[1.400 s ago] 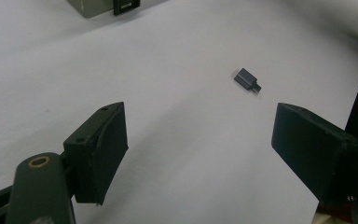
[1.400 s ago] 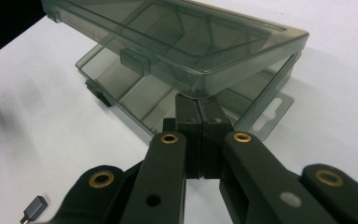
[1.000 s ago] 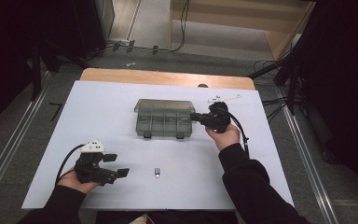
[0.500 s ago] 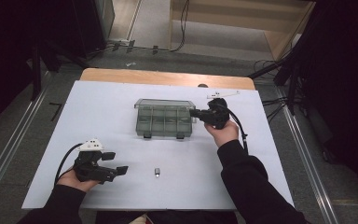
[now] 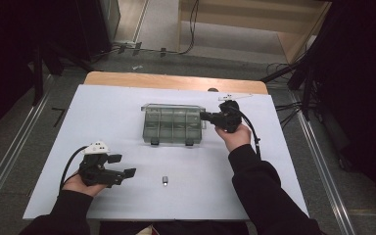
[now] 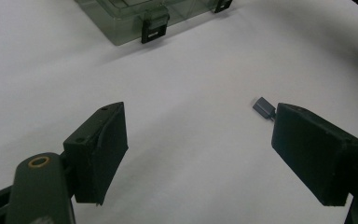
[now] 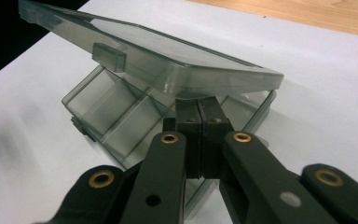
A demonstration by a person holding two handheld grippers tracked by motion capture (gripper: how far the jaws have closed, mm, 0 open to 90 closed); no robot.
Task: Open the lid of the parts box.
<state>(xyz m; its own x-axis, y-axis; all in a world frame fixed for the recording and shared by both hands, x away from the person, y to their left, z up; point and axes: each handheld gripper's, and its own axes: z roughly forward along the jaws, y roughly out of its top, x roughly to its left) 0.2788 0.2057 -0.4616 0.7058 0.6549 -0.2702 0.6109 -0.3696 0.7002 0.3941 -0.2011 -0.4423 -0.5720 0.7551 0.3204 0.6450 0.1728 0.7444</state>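
Right gripper [image 7: 198, 121] view: fingers pressed together under raised lid [image 7: 168, 60].

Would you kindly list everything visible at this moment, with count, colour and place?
compartment box: one, clear grey, middle of the far half of the table, its lid propped up at the right end.
latches: two, black, on the box's near wall.
small part: one, grey, on the sheet near the front edge.
table: one, white sheet over wood.
left gripper: one, black, front left, jaws wide apart, aimed toward the small part.
right gripper: one, black, at the box's right end, jaws together under the lid's edge.
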